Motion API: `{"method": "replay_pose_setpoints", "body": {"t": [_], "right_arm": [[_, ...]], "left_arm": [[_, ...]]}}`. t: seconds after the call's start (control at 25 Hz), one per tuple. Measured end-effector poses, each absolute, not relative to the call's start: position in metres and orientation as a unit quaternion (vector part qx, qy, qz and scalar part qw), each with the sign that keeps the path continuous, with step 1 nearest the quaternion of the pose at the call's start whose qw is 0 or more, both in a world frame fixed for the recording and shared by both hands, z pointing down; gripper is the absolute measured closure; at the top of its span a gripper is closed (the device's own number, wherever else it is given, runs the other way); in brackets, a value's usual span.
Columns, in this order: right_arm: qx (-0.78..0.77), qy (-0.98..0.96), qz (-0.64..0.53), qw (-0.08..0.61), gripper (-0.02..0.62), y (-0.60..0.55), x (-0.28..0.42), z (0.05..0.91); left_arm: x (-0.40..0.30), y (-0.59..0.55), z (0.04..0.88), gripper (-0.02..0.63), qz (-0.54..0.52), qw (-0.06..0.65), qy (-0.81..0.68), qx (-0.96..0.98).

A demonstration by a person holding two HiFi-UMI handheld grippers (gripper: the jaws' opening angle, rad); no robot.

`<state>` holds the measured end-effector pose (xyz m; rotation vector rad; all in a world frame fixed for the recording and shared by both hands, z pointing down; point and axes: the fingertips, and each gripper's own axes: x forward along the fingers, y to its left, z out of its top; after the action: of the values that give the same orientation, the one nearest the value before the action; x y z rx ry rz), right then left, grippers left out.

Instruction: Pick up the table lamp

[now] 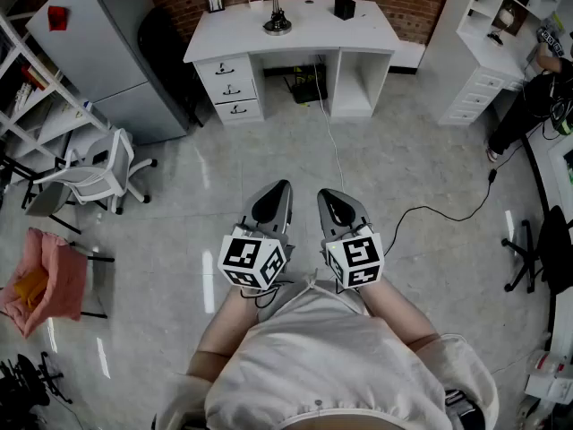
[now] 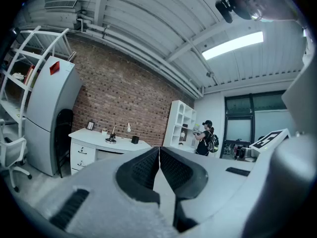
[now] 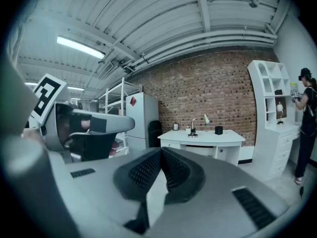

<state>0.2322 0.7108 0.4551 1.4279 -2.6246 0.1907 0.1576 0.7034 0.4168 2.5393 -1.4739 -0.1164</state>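
Floor (image 1: 421,141): pale grey and glossy, streaked with reflections; black cable (image 1: 439,211) trailing across at 2 o'clock.
Brick wall (image 1: 403,3): red, closing the room at 12 o'clock.
Pink cloth (image 1: 45,280): draped over a small stand at 9 o'clock.
Office chair (image 1: 98,173): white, on castors, at 10 o'clock.
Fridge (image 1: 98,52): grey and tall at 11 o'clock, red tag (image 1: 57,17) on the upper door; dark chair (image 1: 166,52) just beside it on the right.
Left gripper (image 1: 279,186): low at 6 o'clock, pointing level toward the desk, jaws pressed together with nothing between.
Right gripper (image 1: 327,193): just beside the left one, tipped slightly down, jaws likewise closed tight and empty.
Desk (image 1: 367,30): white, against the brick wall at 12 o'clock, well apart from both grippers.
Table lamp (image 1: 278,12): upright on the desk top, left of centre, with a round base and a bent neck reaching right; untouched.
Black box (image 1: 345,8): on the desk top, right of the lamp and apart from it.
Person (image 1: 537,88): at 2 o'clock, facing the white cabinet.
Rack (image 1: 31,92): open white shelves at 10 o'clock; contents too small to name.
Drawers (image 1: 231,88): three in the desk's left pedestal, all closed.
Desk bay (image 1: 354,83): open; dark device (image 1: 306,88) on the floor inside, white cord (image 1: 331,141) running out toward 6 o'clock.
White cabinet (image 1: 474,88): at 1 o'clock, open cubbies above, closed drawers below; small items in the cubbies, not identifiable.
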Motion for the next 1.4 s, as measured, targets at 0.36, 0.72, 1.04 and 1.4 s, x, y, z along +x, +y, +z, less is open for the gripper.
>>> {"method": "replay_pose_setpoints", "body": {"t": [0.36, 0.72, 1.04, 1.4], "right_arm": [[0.480, -0.871, 0.077, 0.075, 0.569, 0.707, 0.236, 0.460], [0.505, -0.852, 0.112, 0.073, 0.568, 0.699, 0.250, 0.469], [0.516, -0.843, 0.133, 0.074, 0.568, 0.671, 0.237, 0.478], [0.544, -0.821, 0.151, 0.085, 0.568, 0.586, 0.210, 0.485]], "left_arm": [[0.157, 0.696, 0.417, 0.586, -0.041, 0.104, -0.496, 0.861], [0.151, 0.688, 0.425, 0.586, -0.034, 0.120, -0.511, 0.851], [0.129, 0.656, 0.442, 0.586, -0.029, 0.151, -0.506, 0.849], [0.092, 0.566, 0.449, 0.586, -0.034, 0.174, -0.482, 0.858]]}}
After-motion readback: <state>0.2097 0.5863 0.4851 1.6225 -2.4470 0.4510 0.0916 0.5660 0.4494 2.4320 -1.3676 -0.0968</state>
